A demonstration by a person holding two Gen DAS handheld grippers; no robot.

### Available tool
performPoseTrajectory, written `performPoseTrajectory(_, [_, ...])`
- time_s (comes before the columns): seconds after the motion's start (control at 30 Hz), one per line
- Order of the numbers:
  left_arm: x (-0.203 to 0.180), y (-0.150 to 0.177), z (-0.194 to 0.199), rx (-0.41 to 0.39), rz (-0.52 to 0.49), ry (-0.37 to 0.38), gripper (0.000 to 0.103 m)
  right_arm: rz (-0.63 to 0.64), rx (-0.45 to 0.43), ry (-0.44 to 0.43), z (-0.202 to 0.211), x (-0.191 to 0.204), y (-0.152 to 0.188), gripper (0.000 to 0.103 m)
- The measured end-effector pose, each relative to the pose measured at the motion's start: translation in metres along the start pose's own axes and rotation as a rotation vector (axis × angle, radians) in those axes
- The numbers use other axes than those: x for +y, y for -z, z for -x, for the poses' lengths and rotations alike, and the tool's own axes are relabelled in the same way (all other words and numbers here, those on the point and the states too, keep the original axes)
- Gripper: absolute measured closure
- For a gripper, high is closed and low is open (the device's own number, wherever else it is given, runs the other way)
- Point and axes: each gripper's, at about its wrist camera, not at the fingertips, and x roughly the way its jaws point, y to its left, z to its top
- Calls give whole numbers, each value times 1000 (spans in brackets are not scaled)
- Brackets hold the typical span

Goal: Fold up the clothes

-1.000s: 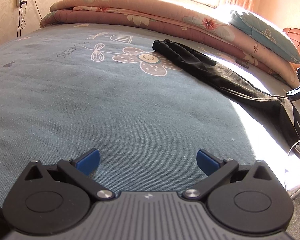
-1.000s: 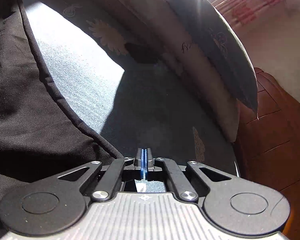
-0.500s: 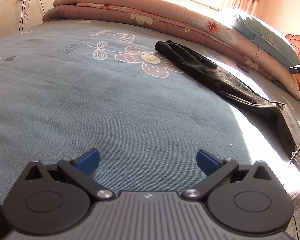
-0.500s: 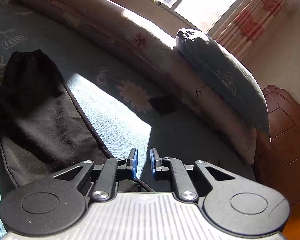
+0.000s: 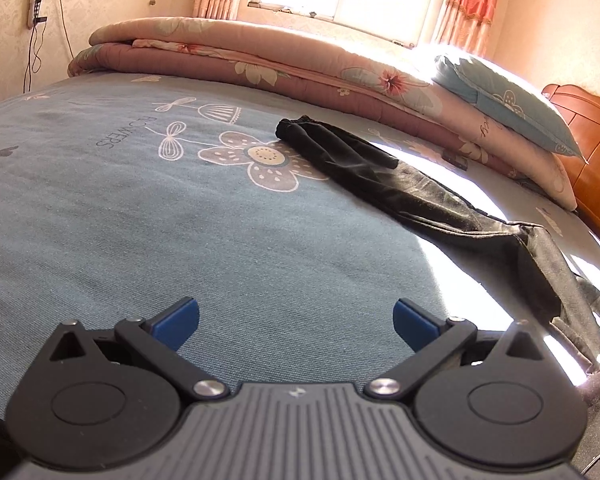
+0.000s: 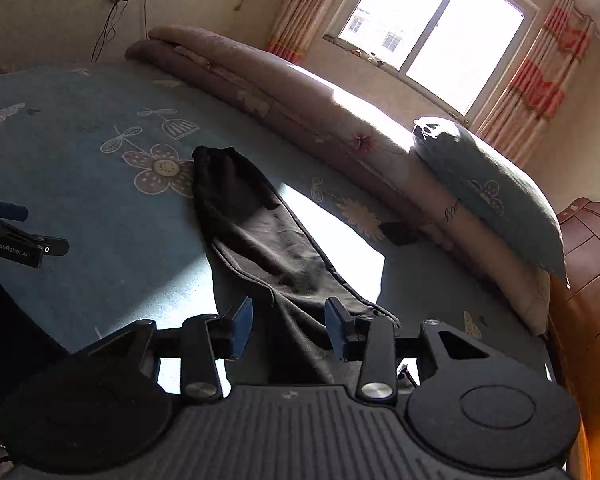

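Matt black cloth is seen in the trousers [image 6: 268,248]; the bed sheet [image 5: 180,232] is a woven, slightly rough fabric; the headboard [image 5: 592,152] is glossy varnished wood.

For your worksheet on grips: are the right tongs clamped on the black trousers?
No: the right tongs stand open above the black trousers.

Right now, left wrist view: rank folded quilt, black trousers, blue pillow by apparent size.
1. folded quilt
2. black trousers, though they lie nearer the camera, so the order with the quilt is unsure
3. blue pillow
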Motion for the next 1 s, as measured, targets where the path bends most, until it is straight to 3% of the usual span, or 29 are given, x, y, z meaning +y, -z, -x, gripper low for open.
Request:
performPoseTrajectory(0.3, [-32,7,2,2,-85,27,1,-345,278,-11,46,48,161,57])
performPoseTrajectory(0.5, [-48,19,7,16,-137,39,1,-506,230,58,95,29,208,47])
performPoseTrajectory(0.7, [-51,32,2,75,-134,50,1,-593,122,21,82,16,215,47])
performPoseTrajectory(0.87, [-52,36,26,-42,-148,88,1,-624,-2,-61,31,7,182,38])
performPoseTrajectory(0.9, [-51,36,28,-51,-144,106,1,-626,11,-73,25,8,176,38])
performPoseTrajectory(1.0, [-50,34,13,40,-140,123,1,-634,49,-109,5,13,160,38])
